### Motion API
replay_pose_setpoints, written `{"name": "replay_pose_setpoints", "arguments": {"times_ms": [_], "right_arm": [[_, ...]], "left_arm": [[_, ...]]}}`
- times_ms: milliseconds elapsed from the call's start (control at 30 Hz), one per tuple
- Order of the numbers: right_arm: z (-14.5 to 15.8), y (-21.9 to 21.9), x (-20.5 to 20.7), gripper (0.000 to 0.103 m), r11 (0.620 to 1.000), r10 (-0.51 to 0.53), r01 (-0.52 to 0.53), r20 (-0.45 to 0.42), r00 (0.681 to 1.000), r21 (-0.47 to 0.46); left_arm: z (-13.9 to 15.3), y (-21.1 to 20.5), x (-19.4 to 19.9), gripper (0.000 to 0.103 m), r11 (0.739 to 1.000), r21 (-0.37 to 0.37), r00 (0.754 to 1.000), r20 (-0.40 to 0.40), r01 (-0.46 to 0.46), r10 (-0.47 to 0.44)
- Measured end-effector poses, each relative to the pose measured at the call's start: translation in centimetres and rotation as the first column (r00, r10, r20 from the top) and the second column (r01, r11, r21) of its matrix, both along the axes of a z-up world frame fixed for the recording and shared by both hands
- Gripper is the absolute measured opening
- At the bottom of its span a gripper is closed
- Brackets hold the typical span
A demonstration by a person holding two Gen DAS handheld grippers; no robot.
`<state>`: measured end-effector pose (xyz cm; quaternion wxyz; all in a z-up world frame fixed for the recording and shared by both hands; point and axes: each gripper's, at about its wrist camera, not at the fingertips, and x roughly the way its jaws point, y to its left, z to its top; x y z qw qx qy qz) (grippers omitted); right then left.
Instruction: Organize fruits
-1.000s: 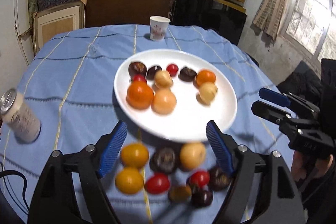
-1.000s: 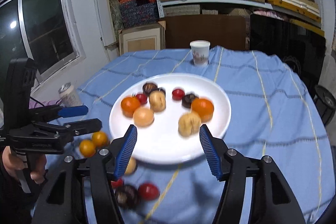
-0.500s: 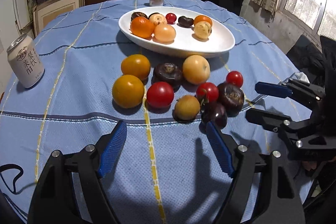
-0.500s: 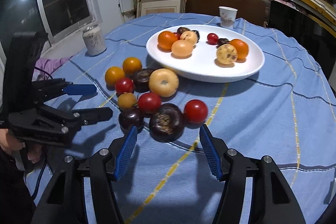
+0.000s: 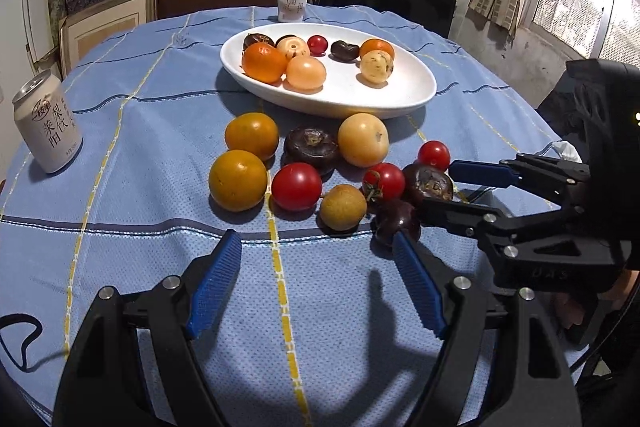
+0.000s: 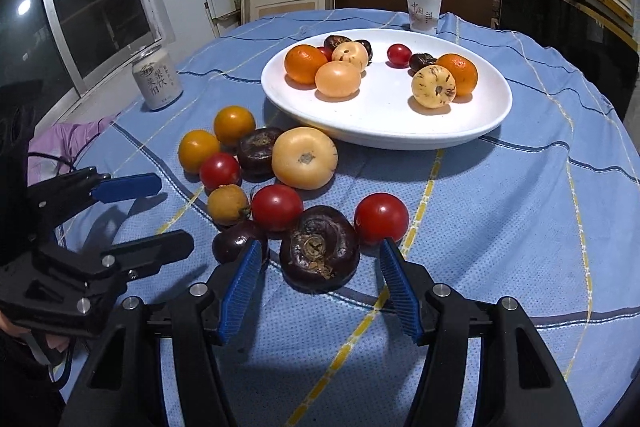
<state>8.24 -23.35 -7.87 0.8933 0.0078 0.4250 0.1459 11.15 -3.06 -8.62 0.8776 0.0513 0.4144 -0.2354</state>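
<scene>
Two spread fingers (image 6: 242, 281) (right gripper (image 6: 320, 279)), dark fruit (image 6: 319, 247) just ahead, untouched.

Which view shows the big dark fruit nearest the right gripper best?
The right wrist view: the dark fruit sits close and unobstructed ahead of the open right gripper. In the left wrist view it is smaller, partly behind that gripper's finger.
</scene>
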Motion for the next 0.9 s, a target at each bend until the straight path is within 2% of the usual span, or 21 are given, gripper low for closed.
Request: {"name": "replay_pose_setpoints", "arguments": {"times_ms": [100,133,167,333,467,567,700,900], "right_arm": [[0.0,0.1,0.2,0.062,1.0,-0.005,0.005,0.002,1.0,-0.005],[0.0,0.1,0.4,0.055,1.0,-0.007,0.007,0.0,1.0,-0.002],[-0.1,0.0,0.5,0.042,1.0,-0.007,0.007,-0.008,1.0,0.002],[-0.2,0.1,0.1,0.041,1.0,-0.002,0.002,-0.014,1.0,0.0],[0.6,-0.3,-1.4,0.041,1.0,-0.004,0.004,0.02,1.0,-0.025],[1.0,-2.0,-2.8,0.041,1.0,-0.03,0.03,0.043,0.999,0.007],[1.3,-5.4,-3.6,0.041,0.985,-0.11,0.102,0.052,0.993,0.139],[1.6,-5.9,-4.1,0.041,0.981,-0.127,0.113,0.08,0.989,0.158]], "left_arm": [[0.0,0.0,0.0,0.076,1.0,-0.001,1.0,0.0,-0.004,0.004],[0.0,0.0,0.1,0.076,1.0,-0.001,1.0,0.0,-0.005,0.005],[0.0,0.0,0.0,0.076,1.0,0.0,1.0,0.001,-0.005,0.005],[0.1,0.0,0.0,0.076,1.0,-0.002,1.0,0.003,-0.007,0.007],[0.2,0.0,-0.2,0.076,1.0,-0.008,1.0,0.01,0.009,-0.009],[0.2,-0.8,-0.7,0.076,0.999,0.017,0.999,0.026,0.035,-0.035],[0.6,-2.7,-1.7,0.076,0.995,0.069,0.994,0.081,0.068,-0.073],[0.0,-4.7,-1.2,0.074,0.992,0.097,0.995,0.055,0.081,-0.087]]}}
